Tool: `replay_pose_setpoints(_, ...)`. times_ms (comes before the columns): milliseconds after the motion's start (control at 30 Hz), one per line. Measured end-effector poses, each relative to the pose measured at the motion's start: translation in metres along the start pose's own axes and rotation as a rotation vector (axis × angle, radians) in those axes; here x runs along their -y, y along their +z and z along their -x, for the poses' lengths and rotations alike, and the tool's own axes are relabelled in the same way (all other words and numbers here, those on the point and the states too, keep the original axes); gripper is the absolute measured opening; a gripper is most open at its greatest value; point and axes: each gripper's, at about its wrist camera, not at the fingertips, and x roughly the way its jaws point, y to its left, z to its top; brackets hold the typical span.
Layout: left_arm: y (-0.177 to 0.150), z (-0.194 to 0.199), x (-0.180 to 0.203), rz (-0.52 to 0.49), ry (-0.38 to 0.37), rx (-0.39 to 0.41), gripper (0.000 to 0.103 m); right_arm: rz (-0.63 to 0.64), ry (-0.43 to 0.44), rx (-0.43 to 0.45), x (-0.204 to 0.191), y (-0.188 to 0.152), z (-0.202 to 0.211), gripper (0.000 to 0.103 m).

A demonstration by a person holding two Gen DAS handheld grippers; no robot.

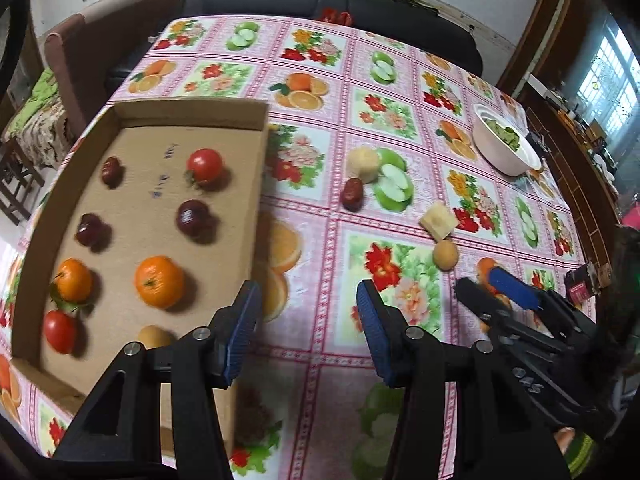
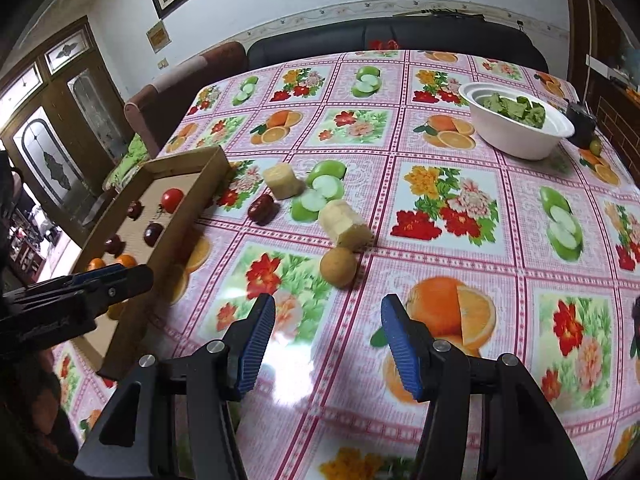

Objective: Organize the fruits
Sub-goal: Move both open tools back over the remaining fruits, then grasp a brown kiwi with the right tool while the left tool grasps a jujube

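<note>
- The left gripper [image 1: 308,332] is about half open and holds nothing; it hangs over the right wall of the cardboard tray [image 1: 260,184].
- The right gripper [image 2: 328,344] is also about half open and empty, above the bare tablecloth [image 2: 440,264].
- In the tray lie tomatoes, oranges and dark fruits in pairs. Outside it are a small brown fruit [image 2: 338,266], two pale cut pieces [image 2: 345,224] [image 2: 282,181] and a dark red fruit [image 2: 261,208].
- Risk: the brown fruit is round, so I think it can roll away if one pad touches it first.
- Risk: it touches, or nearly touches, a pale piece, which the pads may push.
- The tray wall can stop a low carry.
- The white bowl [image 2: 516,136] with green pieces stands well apart and blocks nothing.
</note>
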Motion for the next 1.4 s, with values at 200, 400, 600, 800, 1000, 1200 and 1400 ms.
replay_pose_setpoints(200,0.025,-0.030,0.015,-0.035,-0.042,-0.039,0.049,0.008,-0.024,-0.045,0.002,0.013,-0.036,0.042)
replay_pose_setpoints(400,0.049,-0.061,0.022,-0.032,-0.016,-0.073,0.049,0.010,-0.038,-0.051,0.004,0.022,-0.054,0.026)
replay_pose_setpoints(600,0.062,-0.090,0.032,-0.047,0.013,-0.096,0.049,-0.009,-0.008,-0.043,0.009,0.021,-0.051,0.026)
replay_pose_setpoints(800,0.068,-0.105,0.040,-0.063,0.036,-0.075,0.048,-0.053,0.029,-0.015,0.017,0.017,-0.032,0.026)
replay_pose_setpoints(1000,0.064,-0.103,0.044,-0.095,0.028,-0.056,0.020,-0.080,0.043,-0.009,0.021,0.008,-0.019,0.026)
replay_pose_setpoints(1200,0.052,-0.087,0.040,-0.086,-0.020,-0.051,0.018,-0.102,0.043,0.007,0.025,0.003,-0.005,0.026)
replay_pose_setpoints(1400,0.038,-0.053,0.028,-0.062,-0.071,-0.014,0.017,-0.105,0.046,0.028,0.022,-0.004,0.014,0.026)
